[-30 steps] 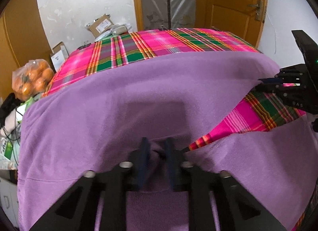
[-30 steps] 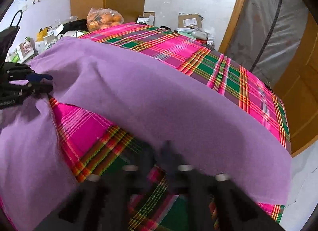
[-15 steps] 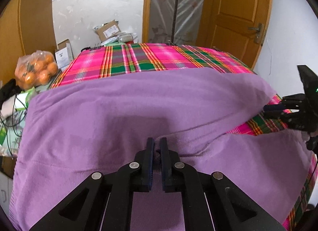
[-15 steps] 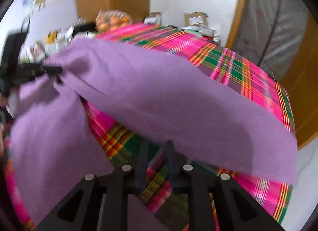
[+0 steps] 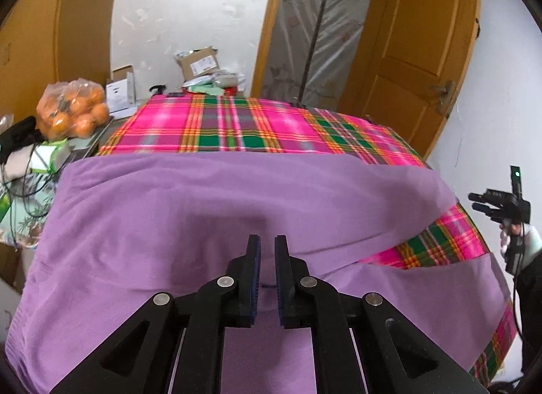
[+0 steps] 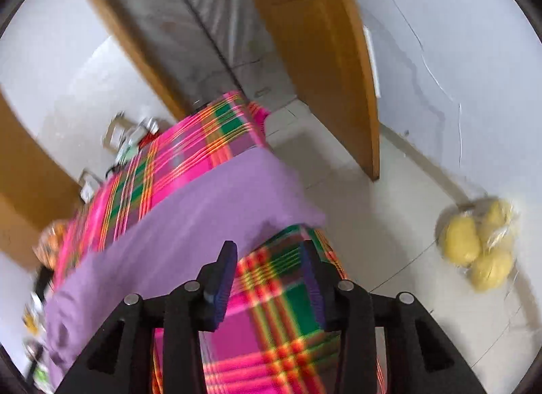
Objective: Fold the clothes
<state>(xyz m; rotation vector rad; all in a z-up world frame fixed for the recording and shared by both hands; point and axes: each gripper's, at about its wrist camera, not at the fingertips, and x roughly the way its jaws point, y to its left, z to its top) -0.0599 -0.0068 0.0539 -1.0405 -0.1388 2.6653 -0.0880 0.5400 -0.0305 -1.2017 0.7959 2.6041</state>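
A large purple cloth [image 5: 203, 208] lies folded over on a table covered by a pink and green plaid tablecloth [image 5: 254, 126]. My left gripper [image 5: 267, 241] sits low over the near part. Its fingers are almost together, and the edge of the upper layer runs in between them. My right gripper [image 6: 267, 248] is open with nothing between its fingers. It hovers over the plaid tablecloth [image 6: 277, 309] beside the purple cloth's corner [image 6: 203, 218]; this view is blurred. In the left wrist view, the right gripper [image 5: 481, 202] is held by a hand [image 5: 518, 241] past the table's right edge.
A bag of oranges [image 5: 73, 113], cardboard boxes [image 5: 198, 62] and cabled clutter [image 5: 27, 157] crowd the far left. A wooden door [image 5: 416, 55] stands behind the table on the right. On the floor to the right lies a bag of yellow fruit [image 6: 477, 248].
My right gripper has let go of the purple cloth, opened, and swung away off the table's right edge. The cloth has settled flatter, and my left gripper has stayed closed on its edge.
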